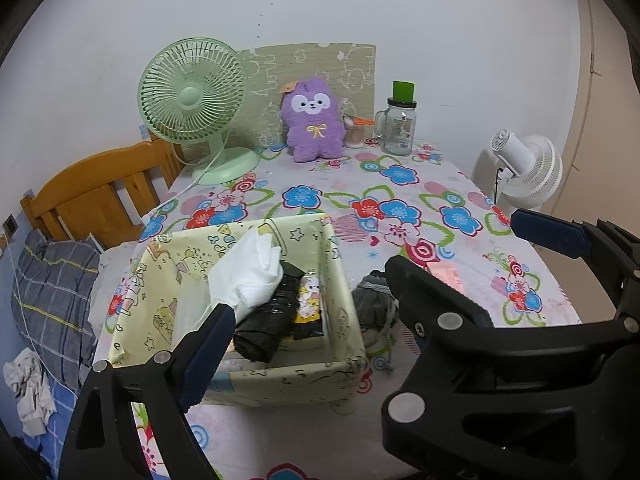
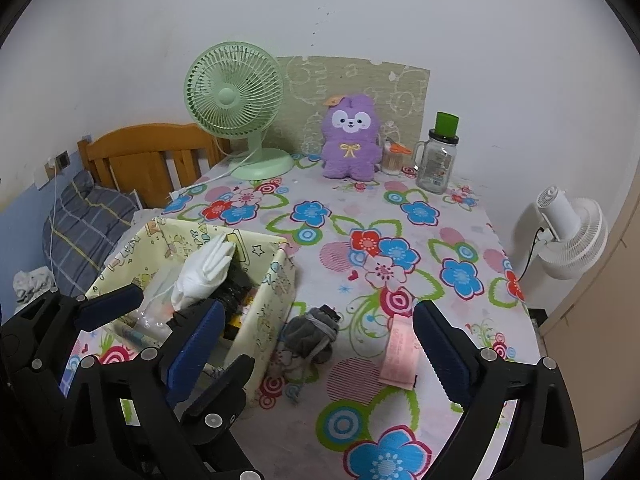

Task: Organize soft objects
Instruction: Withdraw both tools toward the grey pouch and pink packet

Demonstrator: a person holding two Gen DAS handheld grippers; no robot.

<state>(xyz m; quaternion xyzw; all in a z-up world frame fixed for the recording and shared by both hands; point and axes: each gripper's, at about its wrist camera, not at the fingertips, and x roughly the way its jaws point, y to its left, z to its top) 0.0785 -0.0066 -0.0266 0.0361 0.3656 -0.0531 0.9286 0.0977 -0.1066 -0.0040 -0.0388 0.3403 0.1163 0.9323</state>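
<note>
Two grippers: left gripper [image 1: 312, 312] and right gripper [image 2: 316, 336] both gape, empty.
Between: storage box [image 2: 276, 304], gray socks [image 2: 310, 334] beside it.
Right view only: pink slip [image 2: 400, 354].

box [image 1: 344, 280] floor: hidden by white cloth [image 1: 252, 280] and black bundle [image 1: 272, 312] | grey sock [image 1: 374, 308]: partly covered by gripper finger | jar [image 2: 434, 164] label: too small to be read | table [image 2: 500, 240] near edge: cut off

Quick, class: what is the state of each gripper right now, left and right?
Left gripper: open, holding nothing; the white cloth lies in the storage box.
Right gripper: open, holding nothing, above the grey socks.
</note>
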